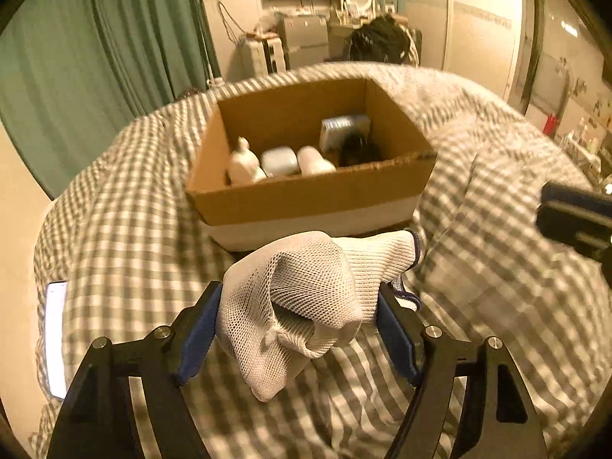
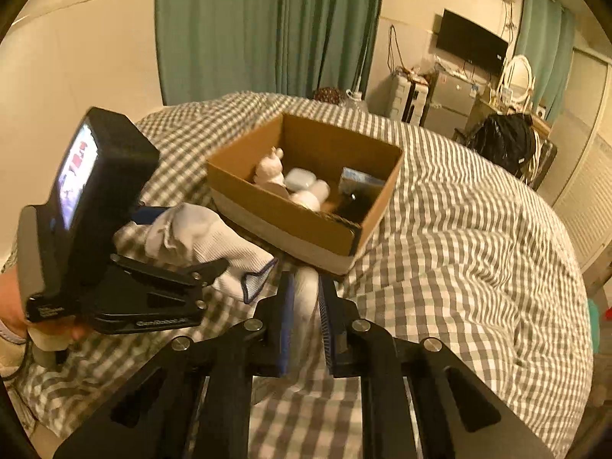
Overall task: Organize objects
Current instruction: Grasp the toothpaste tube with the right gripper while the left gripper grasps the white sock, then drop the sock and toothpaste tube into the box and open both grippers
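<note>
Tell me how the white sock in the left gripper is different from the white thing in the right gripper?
The sock in the left gripper is bulky, bunched mesh with a blue-edged cuff, and the fingers stand wide around it. The white item in the right gripper looks slim and is pinched in a narrow gap; it is too blurred to name. Both are white and held just in front of the cardboard box.

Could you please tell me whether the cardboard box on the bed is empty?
No. The box is open-topped and holds several items: white pieces, a pale case and something dark.
</note>
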{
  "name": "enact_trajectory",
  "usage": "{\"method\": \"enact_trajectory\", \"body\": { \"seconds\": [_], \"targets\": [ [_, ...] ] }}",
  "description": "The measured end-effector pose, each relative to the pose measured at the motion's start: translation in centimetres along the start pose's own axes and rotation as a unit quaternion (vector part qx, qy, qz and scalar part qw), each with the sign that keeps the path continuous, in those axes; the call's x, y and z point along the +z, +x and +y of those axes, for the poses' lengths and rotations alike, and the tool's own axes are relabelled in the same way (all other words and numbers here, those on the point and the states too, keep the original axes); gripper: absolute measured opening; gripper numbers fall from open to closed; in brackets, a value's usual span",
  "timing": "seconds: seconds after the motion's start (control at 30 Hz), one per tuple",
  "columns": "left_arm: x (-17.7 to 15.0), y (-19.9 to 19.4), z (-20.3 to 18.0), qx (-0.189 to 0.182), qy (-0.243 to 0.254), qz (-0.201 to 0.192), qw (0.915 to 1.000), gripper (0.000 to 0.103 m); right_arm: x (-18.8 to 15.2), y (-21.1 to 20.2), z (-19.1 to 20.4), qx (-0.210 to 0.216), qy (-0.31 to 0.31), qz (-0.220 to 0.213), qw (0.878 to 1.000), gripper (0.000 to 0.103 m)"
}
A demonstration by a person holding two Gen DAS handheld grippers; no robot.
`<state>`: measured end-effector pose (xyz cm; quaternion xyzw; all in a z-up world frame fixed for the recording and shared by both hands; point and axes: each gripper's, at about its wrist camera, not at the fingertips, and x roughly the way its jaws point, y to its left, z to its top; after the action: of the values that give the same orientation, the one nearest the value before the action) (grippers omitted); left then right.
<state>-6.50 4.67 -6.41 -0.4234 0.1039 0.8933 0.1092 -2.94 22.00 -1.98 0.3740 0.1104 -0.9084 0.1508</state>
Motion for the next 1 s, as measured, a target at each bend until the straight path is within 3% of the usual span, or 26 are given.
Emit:
{"method": "enact_trajectory", "body": {
  "seconds": [0.17, 0.3, 0.47, 0.73, 0.9, 1.0],
  "targets": [
    [-0.8, -2.8, 1.7, -0.003, -0.020, -0.018, 0.9996, 0.078, 0.3, -1.1, 1.5, 0.000, -0.007, 0.000, 1.000, 0.013],
    [-2.4, -2.7, 2.5, 0.010, -0.035, -0.014, 0.9993, 0.078, -0.4, -0.1, 2.4, 0.022, 0.006, 0.019, 1.000, 0.013],
    [-4.0, -1.7, 3.4, 0.048, -0.035, -0.010, 0.9982, 0.078, -2.0, 4.3, 4.1, 0.037, 0.019, 0.074, 0.996, 0.041],
    [-4.8, 0.1, 4.5, 0.061, -0.029, -0.010, 0.9977, 0.078, -5.1, 13.7, 5.1, 0.051, 0.063, 0.196, 0.977, 0.042],
    [-4.8, 0.3, 4.5, 0.058, -0.029, -0.011, 0.9978, 0.078, -5.4, 14.4, 5.1, 0.081, 0.065, 0.203, 0.974, 0.034],
    [-4.8, -0.4, 4.7, 0.054, -0.034, -0.012, 0.9979, 0.078, -5.1, 13.1, 5.3, 0.082, 0.056, 0.178, 0.979, 0.019]
  ]
}}
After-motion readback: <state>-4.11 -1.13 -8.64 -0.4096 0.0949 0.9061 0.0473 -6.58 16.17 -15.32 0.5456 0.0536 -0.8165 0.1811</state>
